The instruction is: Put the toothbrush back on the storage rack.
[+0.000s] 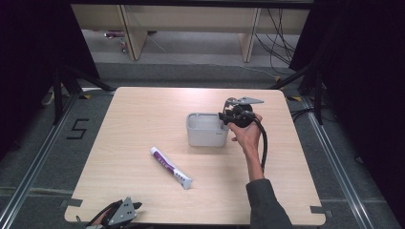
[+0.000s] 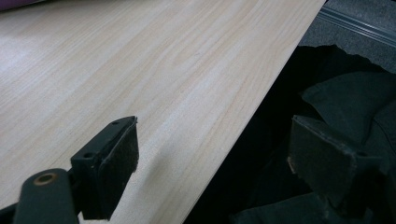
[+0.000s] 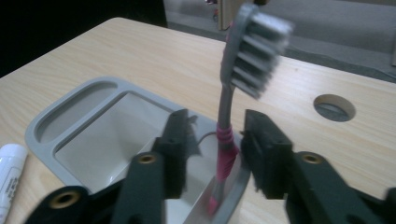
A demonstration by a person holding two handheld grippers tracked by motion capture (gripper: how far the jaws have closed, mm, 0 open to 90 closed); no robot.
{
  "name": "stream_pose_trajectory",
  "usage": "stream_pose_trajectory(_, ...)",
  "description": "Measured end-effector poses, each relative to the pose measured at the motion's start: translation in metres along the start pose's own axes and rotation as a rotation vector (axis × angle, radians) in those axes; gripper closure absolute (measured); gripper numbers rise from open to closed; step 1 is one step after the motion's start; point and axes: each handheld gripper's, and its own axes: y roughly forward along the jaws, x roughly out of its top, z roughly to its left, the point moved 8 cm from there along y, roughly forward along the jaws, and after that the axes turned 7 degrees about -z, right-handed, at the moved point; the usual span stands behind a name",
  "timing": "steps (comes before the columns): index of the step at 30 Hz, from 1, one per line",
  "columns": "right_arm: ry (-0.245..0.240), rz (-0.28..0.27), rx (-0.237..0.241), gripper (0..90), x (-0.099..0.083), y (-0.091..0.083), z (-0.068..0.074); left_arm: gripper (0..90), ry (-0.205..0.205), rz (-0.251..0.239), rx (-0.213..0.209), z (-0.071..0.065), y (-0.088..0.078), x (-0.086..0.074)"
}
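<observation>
A grey-and-pink toothbrush (image 3: 227, 140) stands nearly upright in a grey holder (image 3: 56, 122), bristles up, its handle leaning on the holder's near rim. The right gripper (image 3: 215, 140) sits at the holder's right end in the high view, its jaws parted on either side of the handle; a gap shows between each pad and the brush, so the brush is released, not gripped. A white-and-purple toothpaste tube (image 1: 170, 167) lies on the wooden table (image 1: 143, 119), left of and nearer the person than that gripper. The left gripper (image 2: 212, 158) rests at the table's near edge, jaws wide apart and empty, one over the wood, the other past the edge.
</observation>
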Motion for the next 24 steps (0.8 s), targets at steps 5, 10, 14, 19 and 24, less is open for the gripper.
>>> stream_pose_trajectory(5, 0.035, -0.006, -0.01, 42.7, 0.003, -0.012, 0.0, 15.9, 0.009, 0.009, 0.005, 0.002, 0.0, -0.001)
stream_pose_trajectory(10, 0.023, -0.02, -0.004, 39.6, 0.006, -0.032, 0.002, 15.9, 0.016, 0.017, 0.007, 0.002, -0.001, -0.001)
stream_pose_trajectory(14, 0.012, -0.007, -0.006, 38.7, 0.002, -0.048, 0.004, 15.9, 0.001, 0.006, 0.006, 0.0, 0.0, 0.0)
stream_pose_trajectory(19, -0.025, 0.009, -0.005, 38.6, -0.006, -0.062, 0.004, 15.9, 0.013, 0.021, 0.013, 0.003, 0.001, -0.002)
stream_pose_trajectory(24, -0.003, 0.032, 0.002, 38.4, -0.016, -0.07, 0.009, 15.9, 0.003, 0.008, 0.008, 0.001, 0.0, -0.001)
